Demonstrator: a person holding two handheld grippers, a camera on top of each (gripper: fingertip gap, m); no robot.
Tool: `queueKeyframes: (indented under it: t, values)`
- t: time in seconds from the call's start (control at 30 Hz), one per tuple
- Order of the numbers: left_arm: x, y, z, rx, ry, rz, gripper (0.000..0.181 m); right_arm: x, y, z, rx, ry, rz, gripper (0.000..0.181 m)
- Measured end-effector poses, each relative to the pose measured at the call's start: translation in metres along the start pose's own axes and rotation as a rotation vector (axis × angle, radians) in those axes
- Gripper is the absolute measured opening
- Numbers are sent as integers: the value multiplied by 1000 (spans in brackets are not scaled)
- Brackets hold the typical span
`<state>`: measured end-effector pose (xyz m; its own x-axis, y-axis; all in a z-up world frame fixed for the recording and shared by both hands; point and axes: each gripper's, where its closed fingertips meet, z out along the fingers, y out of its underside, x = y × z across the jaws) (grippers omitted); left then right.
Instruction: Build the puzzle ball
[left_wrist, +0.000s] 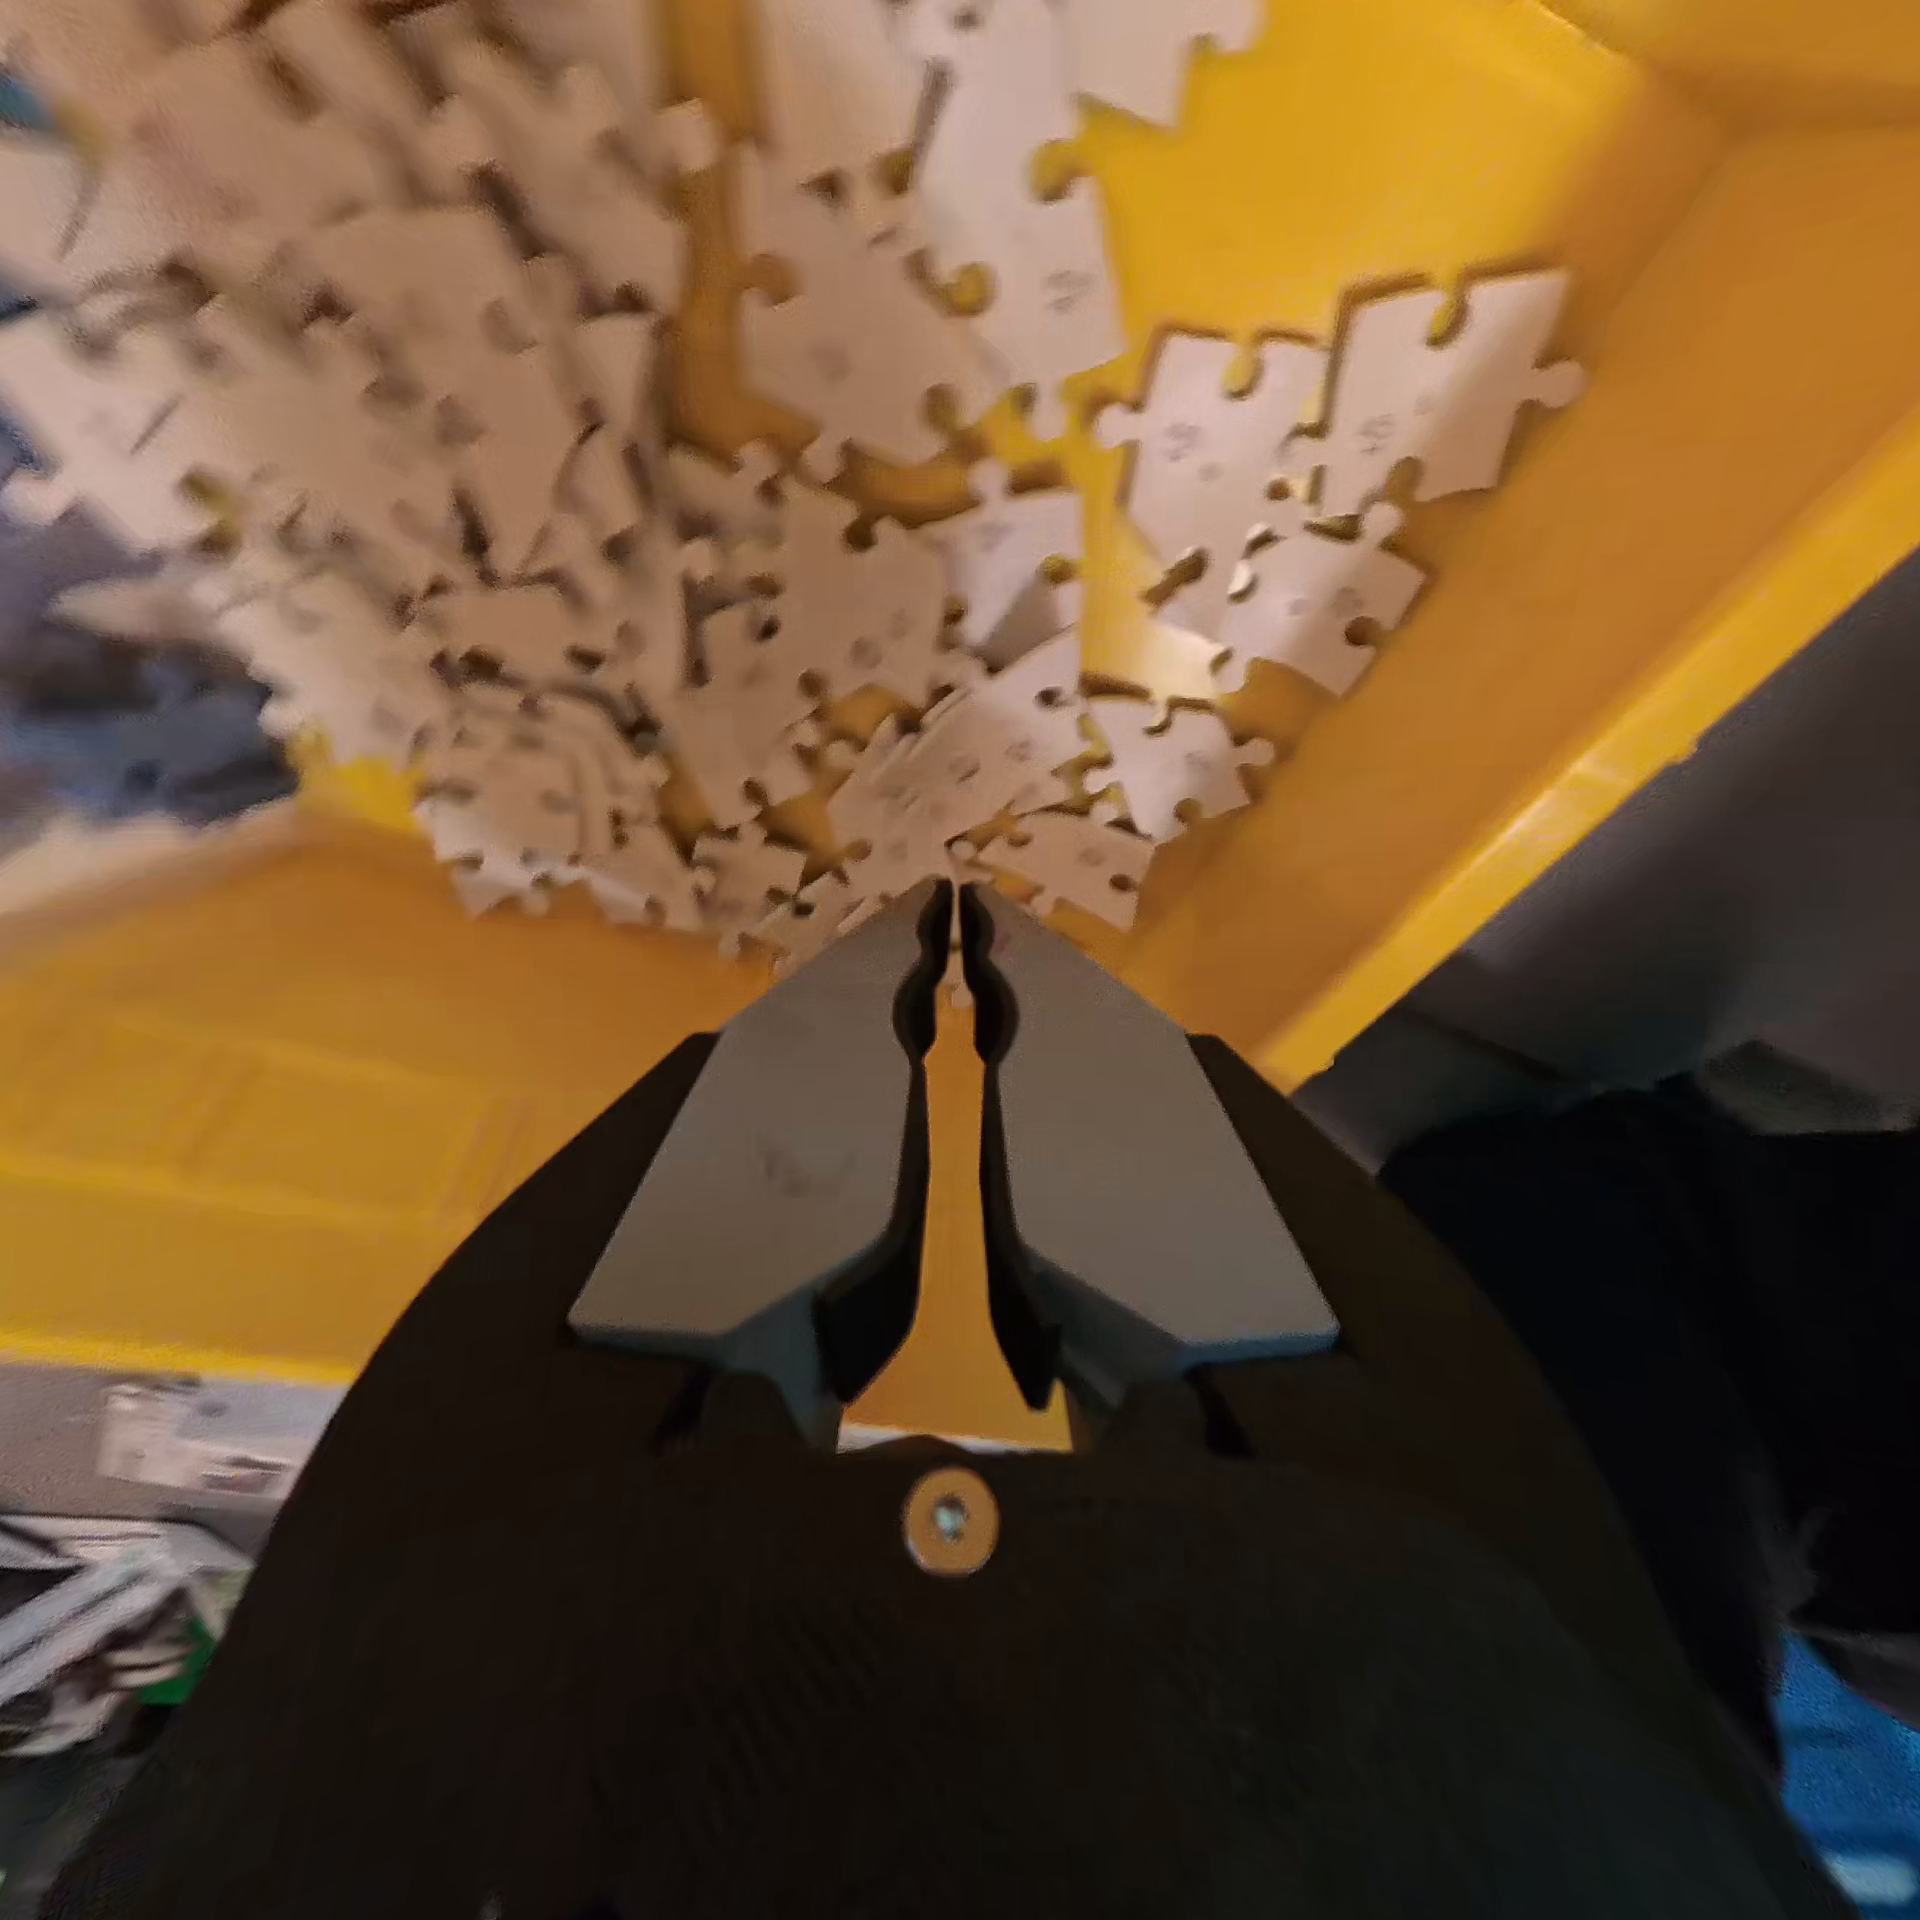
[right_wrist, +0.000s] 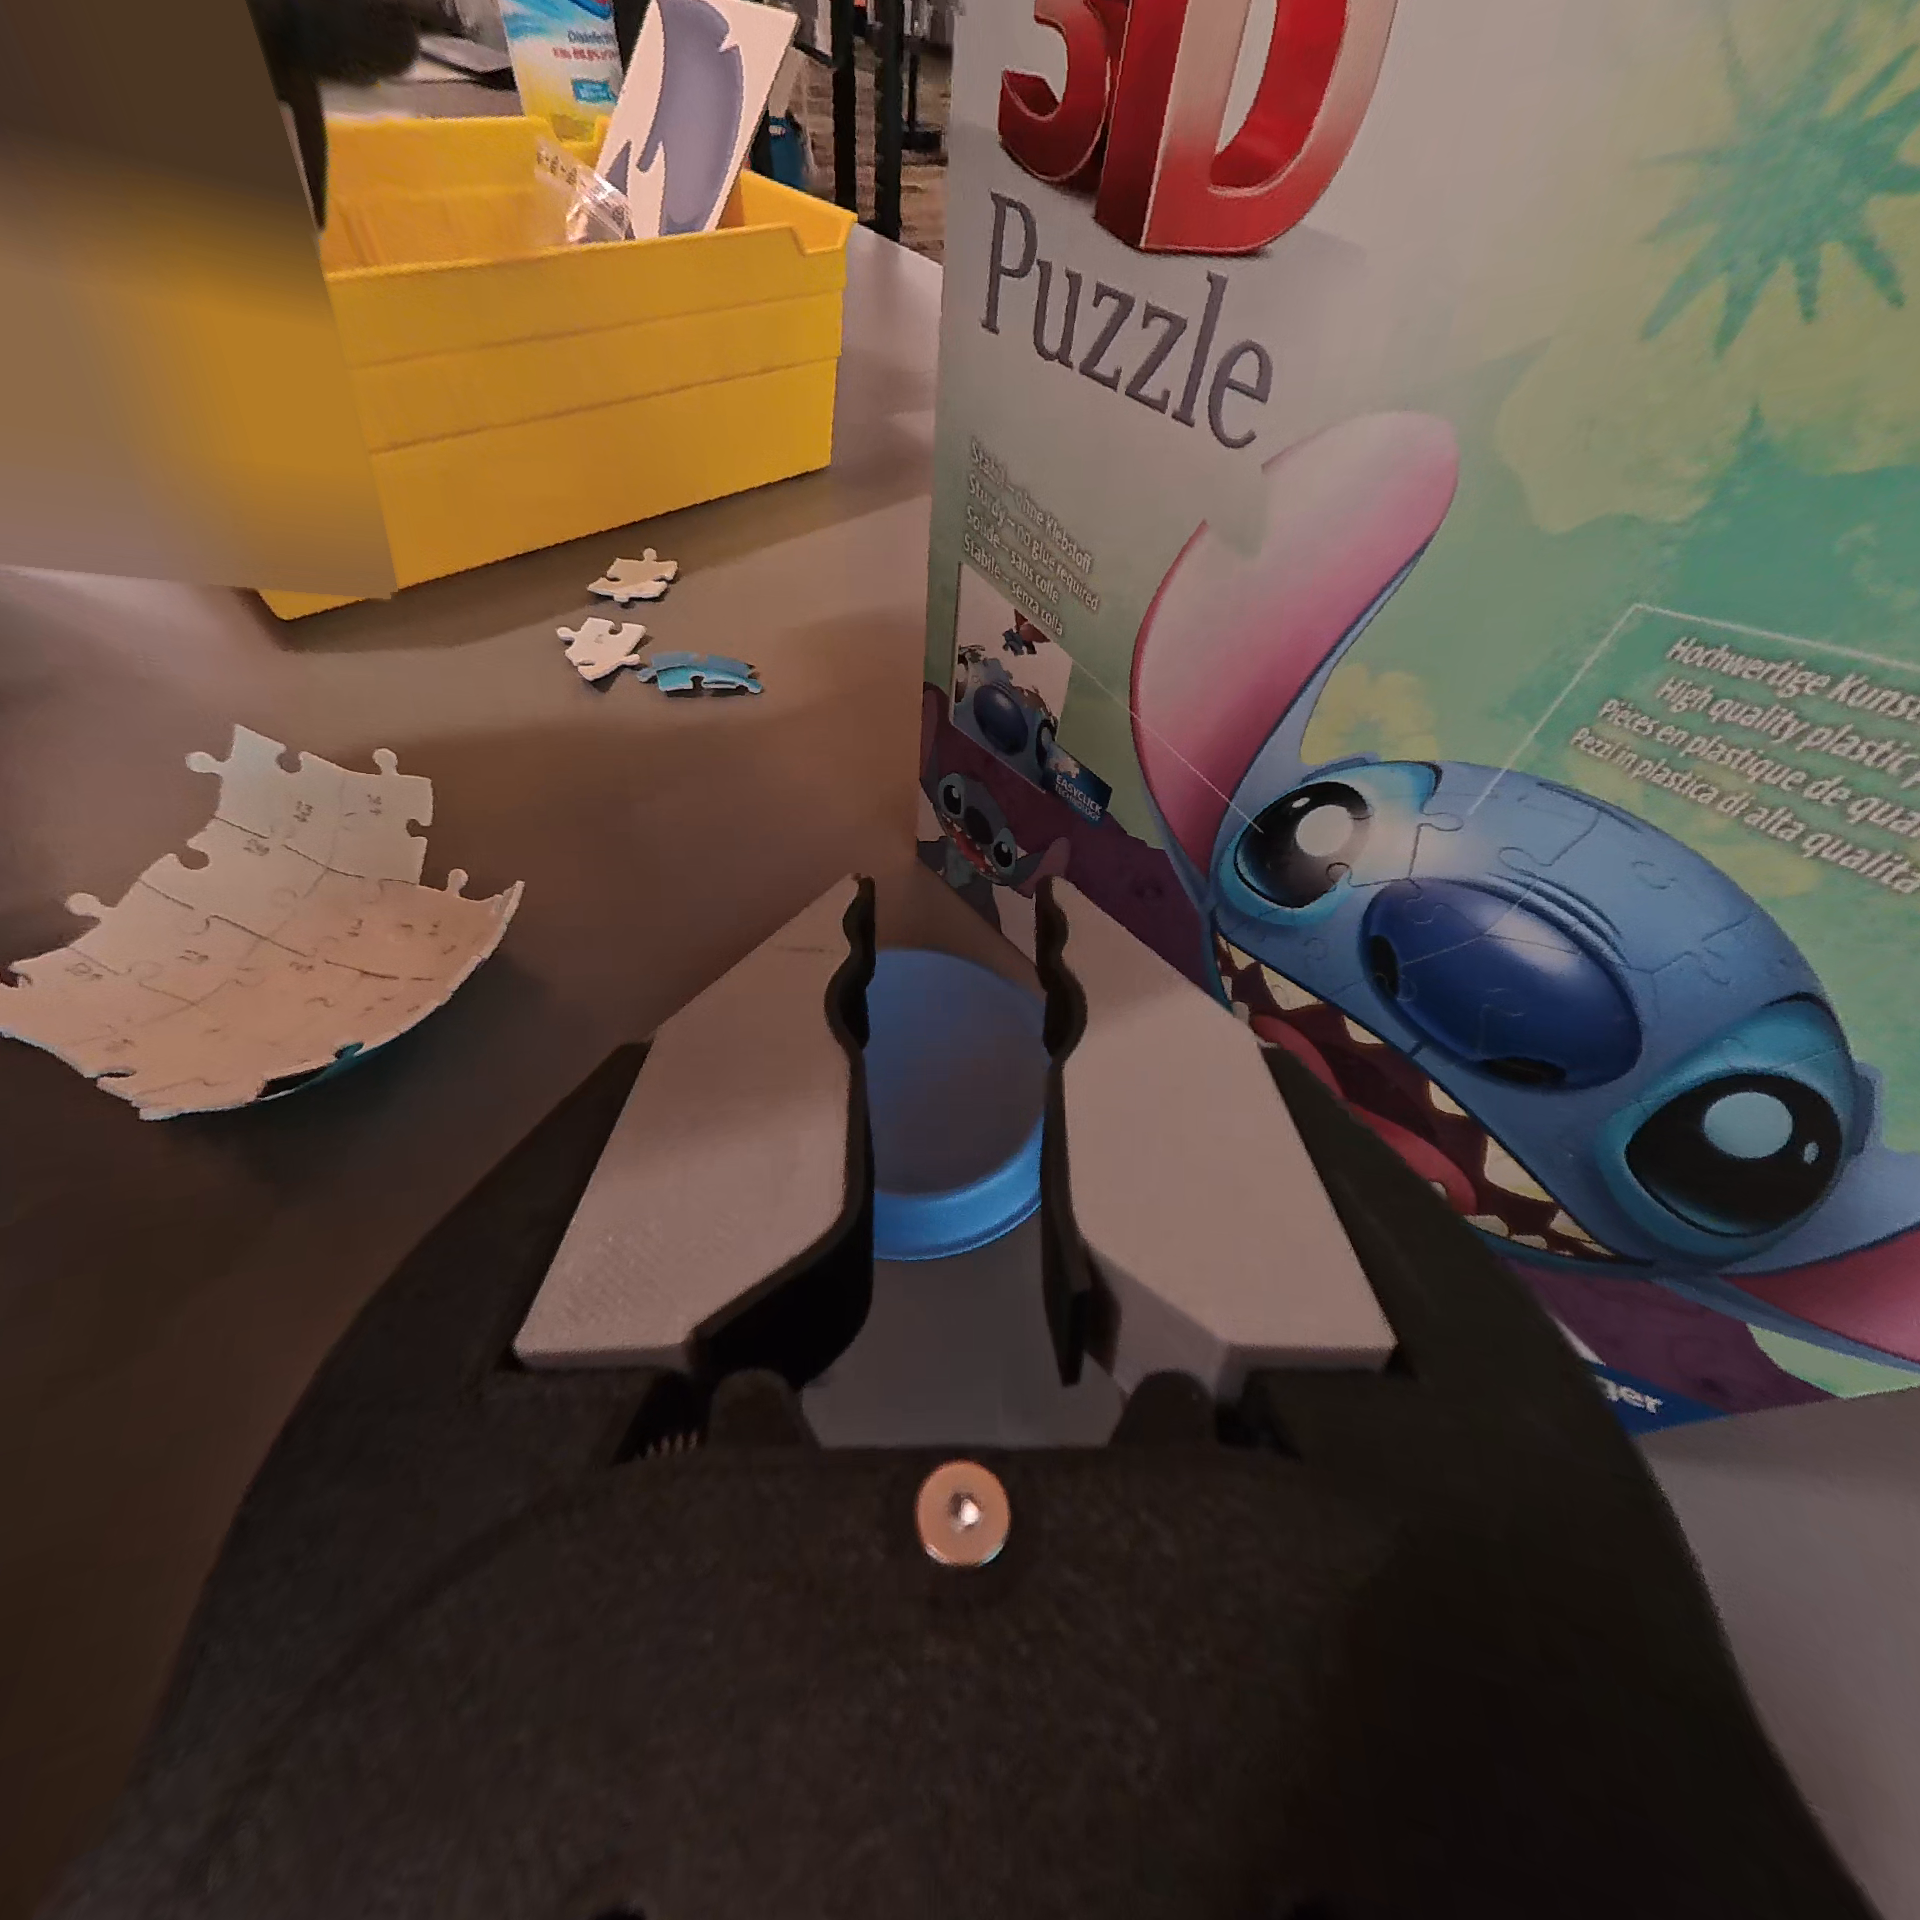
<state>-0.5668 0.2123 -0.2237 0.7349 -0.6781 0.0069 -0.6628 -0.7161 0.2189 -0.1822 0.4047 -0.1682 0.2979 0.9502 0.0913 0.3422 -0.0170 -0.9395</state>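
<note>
Puzzle pieces (left_wrist: 644, 499), pale, matte and knobbed, lay heaped face-down in a glossy yellow plastic bin (left_wrist: 1455, 260). The left gripper (left_wrist: 956, 894) pointed down into the heap, its grey wedge-shaped fingers (left_wrist: 790, 1132) nearly closed; whether they pinched a piece I cannot tell. The right gripper (right_wrist: 951, 904) hovered low over the dark surface (right_wrist: 675, 831), fingers (right_wrist: 727, 1143) parted and empty, a blue round stand (right_wrist: 951, 1091) between them. A curved, partly built shell (right_wrist: 260, 956) rested to the left, beside a glossy printed box (right_wrist: 1558, 520).
</note>
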Motion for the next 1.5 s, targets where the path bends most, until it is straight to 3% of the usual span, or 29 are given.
queueKeyframes:
  t: [0.13, 0.23, 0.33, 0.47, 0.67, 0.8, 0.97, 1.07, 1.2, 1.43, 1.5]
  values:
    - [-21, 9, -17, 104, -42, -166, 0, -2, -4, -1, 9, 3, -17, 28]
    - [-25, 11, -11, 83, -18, -202, 0, -4, -2, 1, -3, -2, -25, 28]
    - [-27, 19, 3, -5, -15, -177, 0, -2, 2, 3, -23, 15, -39, 28]
    - [-25, 6, 10, 8, 22, -140, 0, 3, 4, 5, -21, 26, -21, 27]
    - [8, -4, 21, -47, 149, -6, 0, 10, 10, 8, -42, 43, -10, 26]
    - [4, -28, 4, 86, 53, 75, 0, 11, 10, 8, -43, 54, -18, 26]
    - [-11, -28, -21, 203, -75, 59, 0, 13, 11, 7, -47, 69, -23, 26]
    - [15, -20, -9, 144, 69, 108, 0, 14, 11, 6, -50, 78, -25, 26]
    - [30, -26, 3, 94, 132, 190, 0, 15, 10, 5, -47, 83, -28, 25]
    - [9, -36, 10, 87, 104, 117, 0, 15, 12, 6, -52, 77, -22, 26]
    - [-6, -32, 10, 82, 32, 92, 0, 15, 12, 6, -55, 74, -23, 26]
